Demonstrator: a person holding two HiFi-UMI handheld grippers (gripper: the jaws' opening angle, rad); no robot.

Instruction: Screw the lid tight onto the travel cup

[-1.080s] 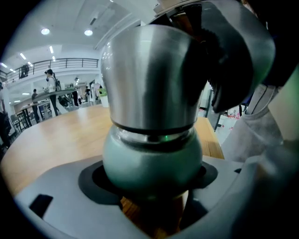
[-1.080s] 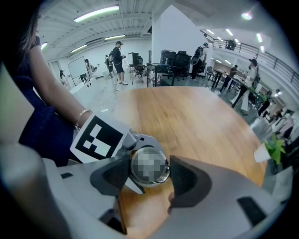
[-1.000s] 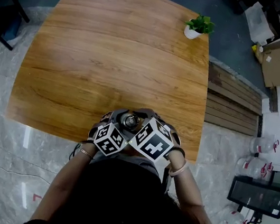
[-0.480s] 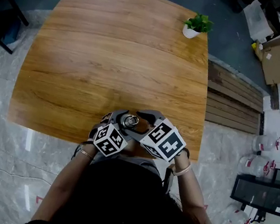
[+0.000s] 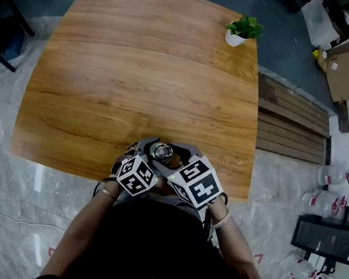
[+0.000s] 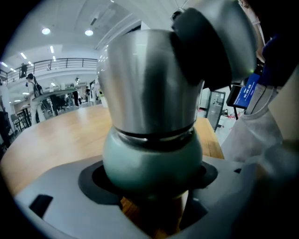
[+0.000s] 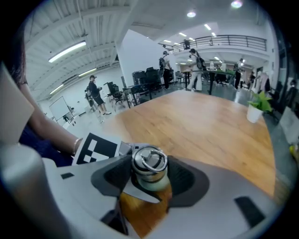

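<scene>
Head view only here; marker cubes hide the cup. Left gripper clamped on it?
Observer: Yes, left gripper pads press both sides of the grey-green rounded travel cup, under its brushed steel lid.
Operator: And the other one?
Observer: The right gripper jaws have just been closing; the lid, wire ring on top, sits between the pads, which look to touch it.
Operator: Lid seated?
Observer: A dark seam shows between lid and cup; tightness can't be judged.

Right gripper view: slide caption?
Right gripper, jaws just closing onto the lid of the cup, above the wooden table.
</scene>
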